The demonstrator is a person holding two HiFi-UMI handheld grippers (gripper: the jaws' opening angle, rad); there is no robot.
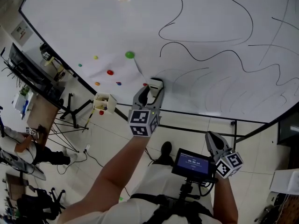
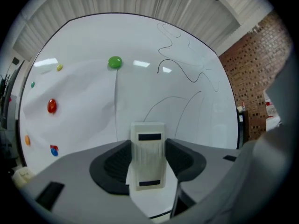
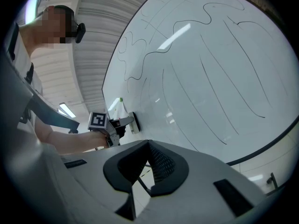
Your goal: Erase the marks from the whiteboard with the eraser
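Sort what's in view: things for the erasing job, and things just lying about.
Job: eraser, left gripper clamping it, whiteboard, marks.

Lying about: magnets, paper pinned on the board, box, screen, right gripper, shut and empty.

Pale tiled floor [image 1: 105, 139] with loose cables [image 1: 93, 157], cluttered wooden desk [image 1: 39, 112] at the left edge, red brick wall [image 2: 261, 73] beyond the board, white slatted ceiling [image 3: 88, 45] carrying a lit tube lamp [image 3: 67, 110].
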